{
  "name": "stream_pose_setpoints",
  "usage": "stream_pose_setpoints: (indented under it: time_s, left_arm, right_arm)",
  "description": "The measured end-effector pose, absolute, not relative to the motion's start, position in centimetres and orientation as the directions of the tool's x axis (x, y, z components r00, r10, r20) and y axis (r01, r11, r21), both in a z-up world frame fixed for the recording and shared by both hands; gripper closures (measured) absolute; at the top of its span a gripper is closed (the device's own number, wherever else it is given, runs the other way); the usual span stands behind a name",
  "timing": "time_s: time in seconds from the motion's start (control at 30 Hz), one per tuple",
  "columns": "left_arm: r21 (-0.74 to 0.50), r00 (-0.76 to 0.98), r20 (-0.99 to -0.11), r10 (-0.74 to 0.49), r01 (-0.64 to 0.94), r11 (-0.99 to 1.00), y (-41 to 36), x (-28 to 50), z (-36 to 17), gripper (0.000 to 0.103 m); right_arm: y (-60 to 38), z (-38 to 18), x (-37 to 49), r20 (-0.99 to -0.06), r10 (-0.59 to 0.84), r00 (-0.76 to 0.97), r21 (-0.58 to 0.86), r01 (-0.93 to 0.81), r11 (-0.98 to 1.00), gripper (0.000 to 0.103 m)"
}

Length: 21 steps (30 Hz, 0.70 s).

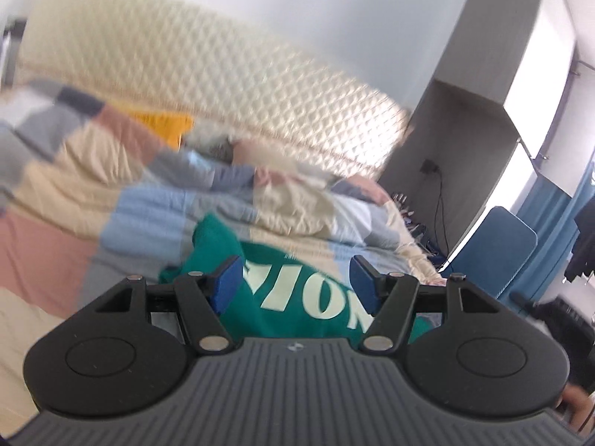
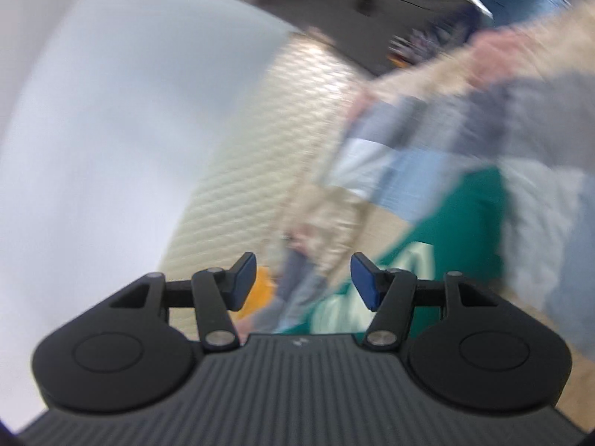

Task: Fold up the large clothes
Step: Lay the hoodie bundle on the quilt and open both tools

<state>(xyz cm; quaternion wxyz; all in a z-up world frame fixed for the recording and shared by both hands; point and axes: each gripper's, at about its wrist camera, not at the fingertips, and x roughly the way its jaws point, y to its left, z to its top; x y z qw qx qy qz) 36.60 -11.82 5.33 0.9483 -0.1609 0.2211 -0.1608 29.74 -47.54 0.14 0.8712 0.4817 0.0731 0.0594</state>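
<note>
A green garment with large pale lettering lies crumpled on a patchwork quilt on a bed. My left gripper is open and empty, its blue pads apart, hovering just above the garment near the lettering. The right wrist view is tilted and blurred. My right gripper is open and empty, held above the bed, with the green garment to its right and below.
A cream quilted headboard stands behind the bed against a white wall. An orange pillow lies near the headboard. A grey shelf unit, a blue chair and cables sit to the right of the bed.
</note>
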Motion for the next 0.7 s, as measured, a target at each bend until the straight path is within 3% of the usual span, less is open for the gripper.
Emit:
stream_pose_setpoints:
  time_s: [0.17,0.33,0.53,0.7]
  left_arm:
    - [-0.326,0.869,-0.337,-0.362,0.253,0.911,-10.8,30.1,10.5,0.034]
    - [-0.222,0.891,-0.292,-0.346,0.289,0.931,-10.4,22.8,13.7,0.034]
    - [-0.091,0.915,-0.250,-0.318,0.305,0.948,-10.9,15.7,14.1,0.034]
    - [-0.077,0.909,-0.250,-0.334,0.325,0.943,-10.8,12.6,11.8,0.034]
  right_arm:
    - [-44.9,5.6,25.3,-0.004,0.220,0.976,0.789,-0.132,0.600,0.043]
    - [-42.1,7.9,20.9,-0.013,0.247,0.969,0.710,-0.165,0.685,0.043]
    - [-38.3,8.0,15.9,-0.068,0.237,0.969,0.564,-0.158,0.811,0.043]
    - [-36.1,6.5,12.5,-0.105,0.180,0.978,0.451,-0.115,0.885,0.043]
